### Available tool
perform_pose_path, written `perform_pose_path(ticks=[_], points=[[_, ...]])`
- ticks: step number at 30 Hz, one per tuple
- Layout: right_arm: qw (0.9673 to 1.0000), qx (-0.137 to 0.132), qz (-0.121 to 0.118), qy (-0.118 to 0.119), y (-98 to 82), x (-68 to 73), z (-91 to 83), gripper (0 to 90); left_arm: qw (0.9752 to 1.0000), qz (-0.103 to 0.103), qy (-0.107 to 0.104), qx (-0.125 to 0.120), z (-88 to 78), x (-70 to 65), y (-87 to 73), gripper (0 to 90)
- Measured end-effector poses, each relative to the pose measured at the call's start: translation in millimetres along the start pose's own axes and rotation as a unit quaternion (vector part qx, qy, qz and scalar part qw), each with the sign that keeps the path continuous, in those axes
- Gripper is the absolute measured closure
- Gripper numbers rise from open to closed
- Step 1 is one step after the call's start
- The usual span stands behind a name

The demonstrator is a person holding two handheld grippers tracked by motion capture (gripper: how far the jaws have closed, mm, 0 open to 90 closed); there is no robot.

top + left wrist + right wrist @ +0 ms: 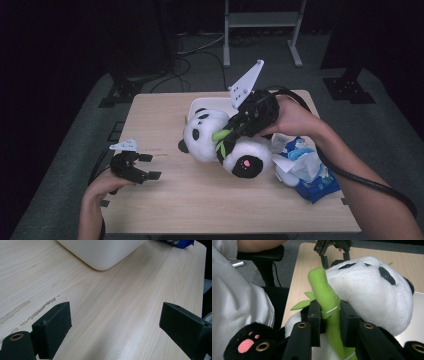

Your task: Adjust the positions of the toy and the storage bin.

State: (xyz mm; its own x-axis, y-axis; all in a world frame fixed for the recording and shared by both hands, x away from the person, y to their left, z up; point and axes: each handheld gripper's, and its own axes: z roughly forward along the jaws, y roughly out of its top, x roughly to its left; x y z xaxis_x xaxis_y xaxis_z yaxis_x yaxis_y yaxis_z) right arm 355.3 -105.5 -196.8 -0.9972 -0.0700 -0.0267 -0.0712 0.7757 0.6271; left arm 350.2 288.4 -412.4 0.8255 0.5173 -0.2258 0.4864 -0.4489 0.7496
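near table (200, 200) centre, tool (231, 136) grips panda (210, 135)

A pale wooden counter (165, 195) stands on grey carpet (65, 165); a white metal frame (262, 20) at 12 o'clock, darkness around.

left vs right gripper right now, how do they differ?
The left gripper has its jaws wide apart with nothing between them; the right gripper is shut on the plush panda's green bamboo stalk. The left gripper sits low over bare table at the left edge; the right gripper is at the panda, mid-table. Both are hand-held, black, with a grey three-cornered plate on top.
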Motion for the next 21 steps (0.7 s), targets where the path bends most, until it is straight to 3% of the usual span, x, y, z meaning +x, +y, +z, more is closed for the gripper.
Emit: perform_pose_path(ticks=[21], points=[[0.9999, 0.009, 0.008, -0.012, 2.9, -37.6, -10.9, 72.8, 0.9999, -0.01, 0.001, -0.006, -4.0, 4.3, -3.7, 9.3]])
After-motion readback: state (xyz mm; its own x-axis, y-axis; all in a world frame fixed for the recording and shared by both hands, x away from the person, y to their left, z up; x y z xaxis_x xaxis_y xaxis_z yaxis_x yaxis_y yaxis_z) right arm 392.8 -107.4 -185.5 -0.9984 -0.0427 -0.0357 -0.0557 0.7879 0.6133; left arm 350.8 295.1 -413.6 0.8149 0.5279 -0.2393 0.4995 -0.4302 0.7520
